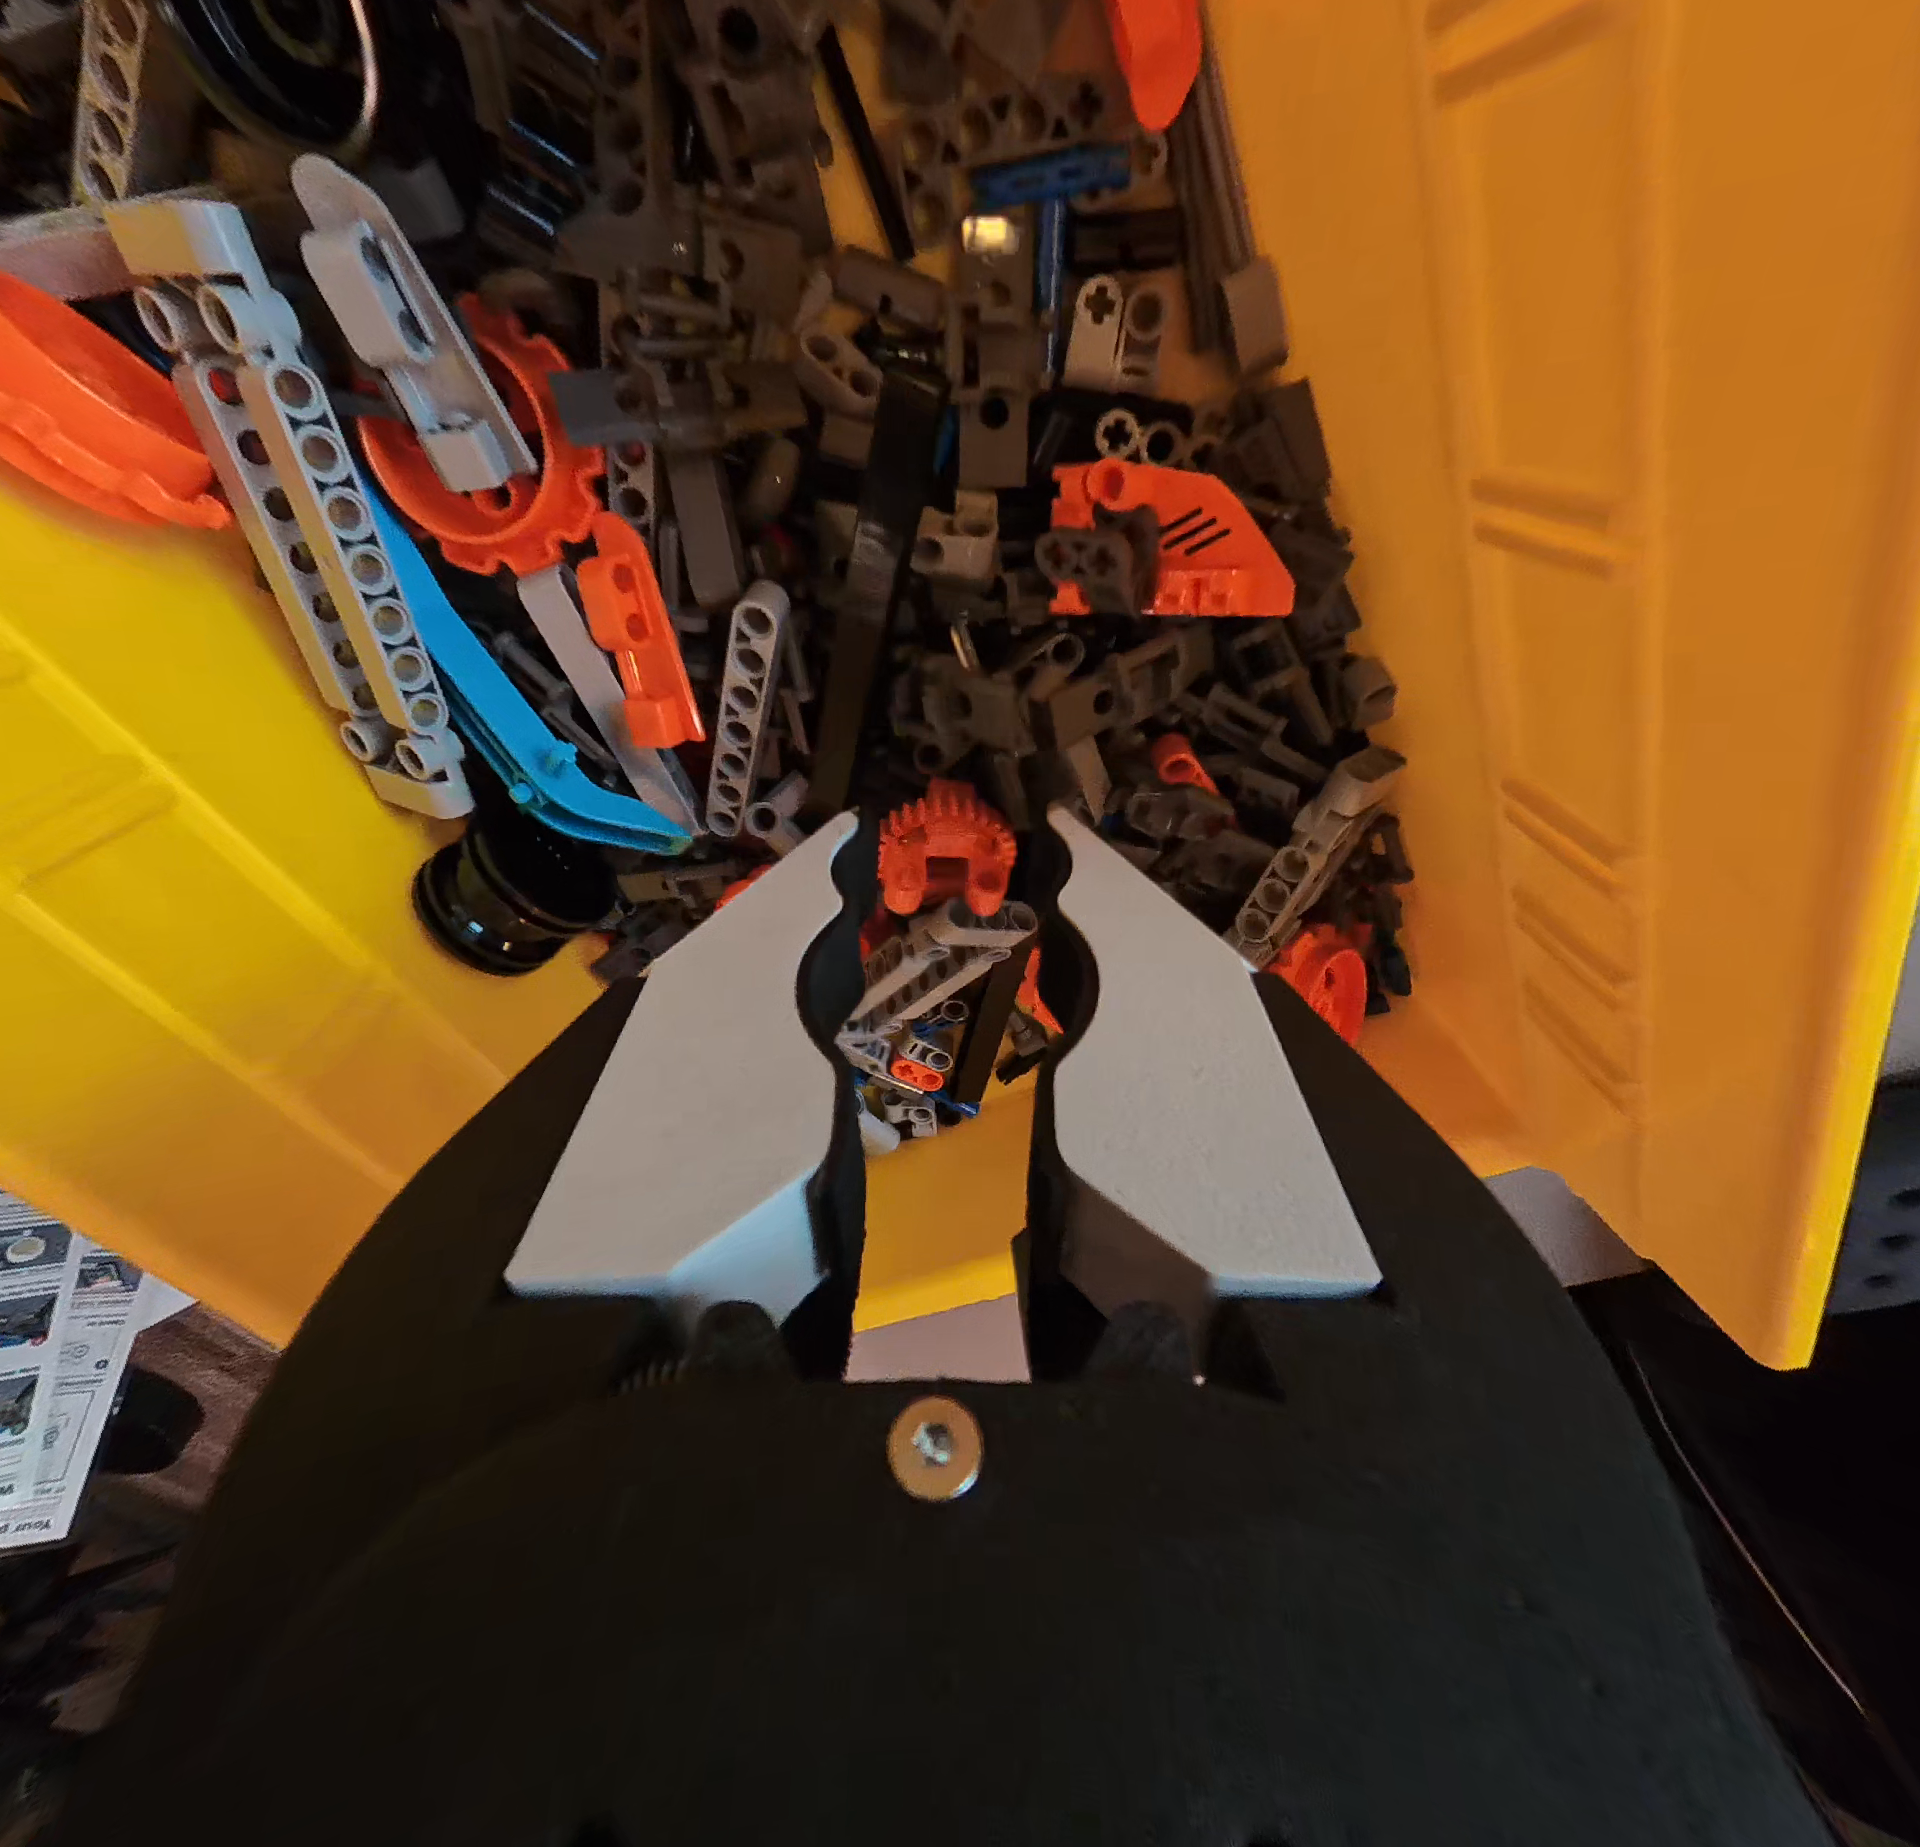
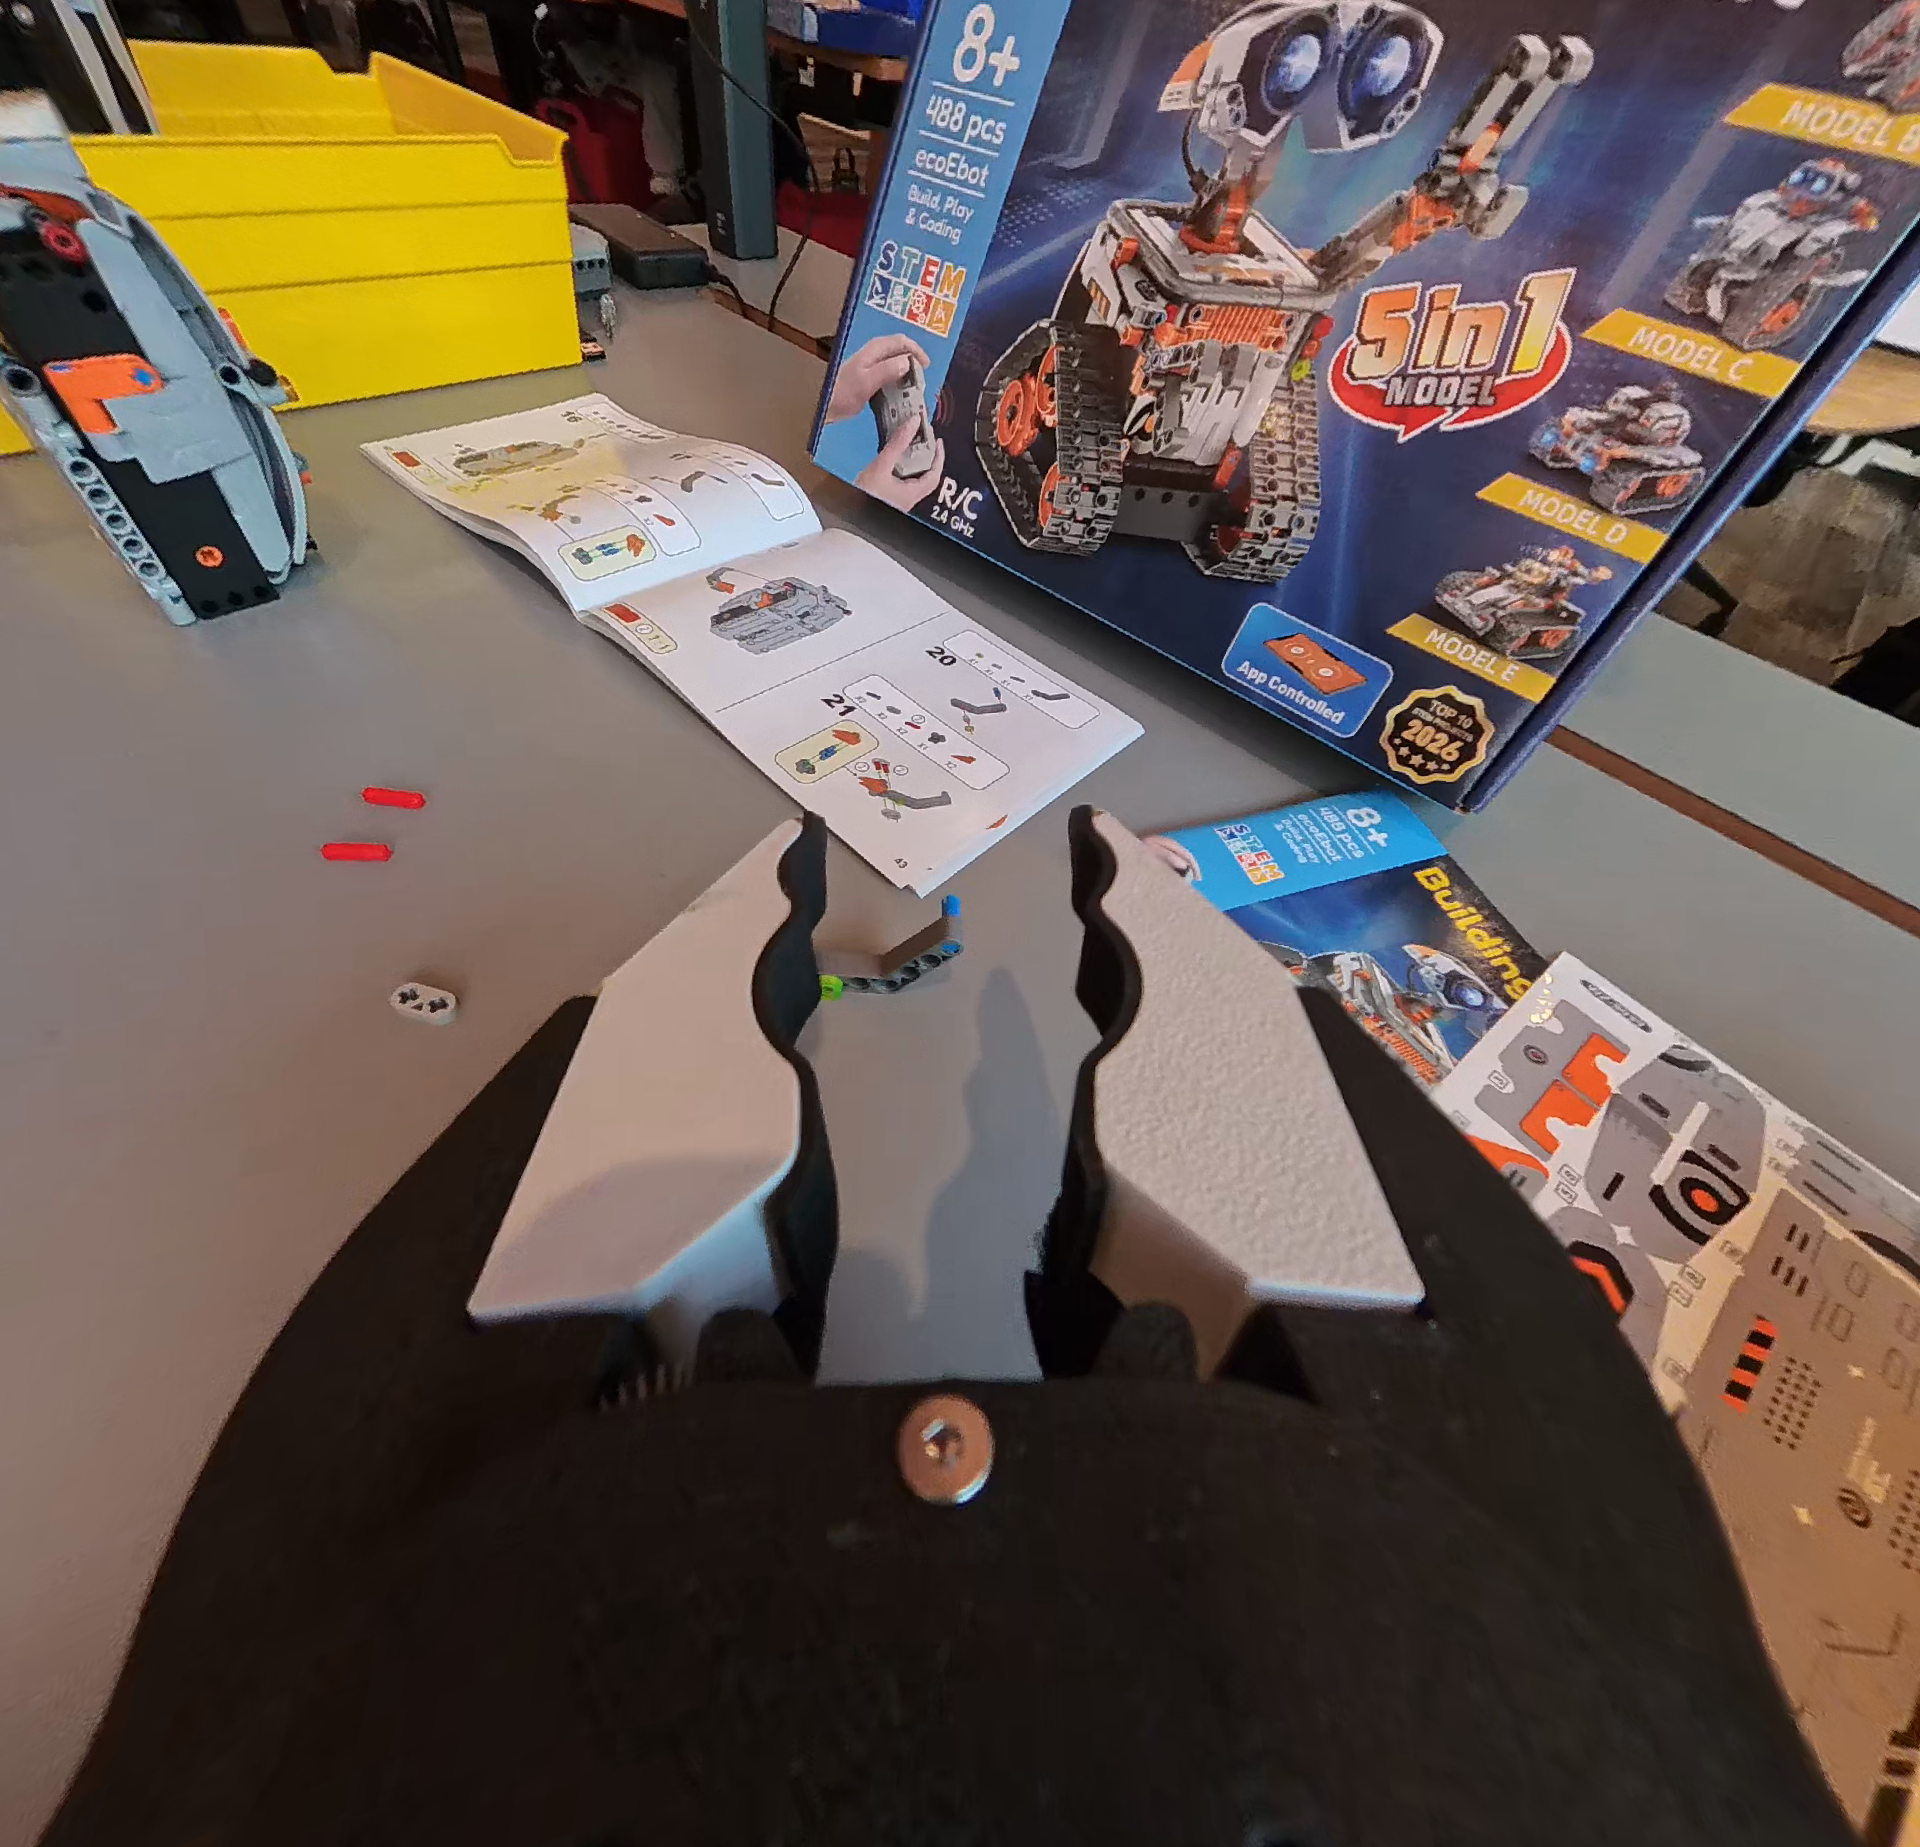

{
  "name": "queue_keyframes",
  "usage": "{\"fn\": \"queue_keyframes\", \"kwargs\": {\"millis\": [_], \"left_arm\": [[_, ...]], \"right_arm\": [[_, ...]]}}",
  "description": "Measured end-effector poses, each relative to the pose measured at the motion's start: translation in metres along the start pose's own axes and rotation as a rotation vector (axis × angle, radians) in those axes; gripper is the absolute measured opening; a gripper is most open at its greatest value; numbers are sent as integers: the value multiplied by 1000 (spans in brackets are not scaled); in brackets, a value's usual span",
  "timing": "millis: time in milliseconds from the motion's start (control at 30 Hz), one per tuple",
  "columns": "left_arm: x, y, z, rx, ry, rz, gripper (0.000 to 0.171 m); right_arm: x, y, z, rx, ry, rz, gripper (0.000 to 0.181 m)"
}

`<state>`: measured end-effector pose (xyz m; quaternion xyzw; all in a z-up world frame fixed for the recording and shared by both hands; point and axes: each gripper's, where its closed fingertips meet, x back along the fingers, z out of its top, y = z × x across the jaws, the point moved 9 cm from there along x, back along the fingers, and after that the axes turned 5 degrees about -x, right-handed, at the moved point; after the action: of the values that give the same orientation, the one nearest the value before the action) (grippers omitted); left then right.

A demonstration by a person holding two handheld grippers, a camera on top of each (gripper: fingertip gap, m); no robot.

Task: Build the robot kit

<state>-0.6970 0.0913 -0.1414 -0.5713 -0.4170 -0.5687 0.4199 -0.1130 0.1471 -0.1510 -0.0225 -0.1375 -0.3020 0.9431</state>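
My left gripper (image 1: 951, 826) is open and empty, held over a yellow bin (image 1: 1558, 550) full of loose building pieces in grey, black and orange. An orange gear piece (image 1: 943, 855) lies right between its fingertips, with a grey beam (image 1: 935, 950) below it. My right gripper (image 2: 945, 826) is open and empty above a grey table (image 2: 312, 966). A small bent grey beam with a blue pin and a green pin (image 2: 899, 961) lies on the table between its fingers.
An open instruction booklet (image 2: 748, 623) lies ahead of the right gripper. A large kit box (image 2: 1351, 343) stands at the right, a leaflet (image 2: 1351, 904) and sticker sheet (image 2: 1714, 1226) beside it. Two red pins (image 2: 374, 826), a small grey connector (image 2: 423, 1002), a partly built model (image 2: 135, 426) and yellow bins (image 2: 343, 239) are at the left. About 55 centimeters separates my left fingertips from my right.
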Motion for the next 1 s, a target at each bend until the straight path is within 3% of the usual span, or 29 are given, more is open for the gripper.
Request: {"fn": "queue_keyframes", "kwargs": {"millis": [333, 667, 867, 1000], "left_arm": [[13, -8, -17, 38, 59, 27, 22], [22, -8, -18, 84, 130, -15, 27], [44, -10, -2, 92, 303, -34, 29], [48, -14, 12, 100, 381, -72, 42]], "right_arm": [[2, -9, 2, 43, -10, 14, 48], [1, -20, 4, 86, -39, 52, 48], [-1, -21, 1, 53, -35, 66, 48], [0, -20, -2, 30, -34, 59, 48]]}}
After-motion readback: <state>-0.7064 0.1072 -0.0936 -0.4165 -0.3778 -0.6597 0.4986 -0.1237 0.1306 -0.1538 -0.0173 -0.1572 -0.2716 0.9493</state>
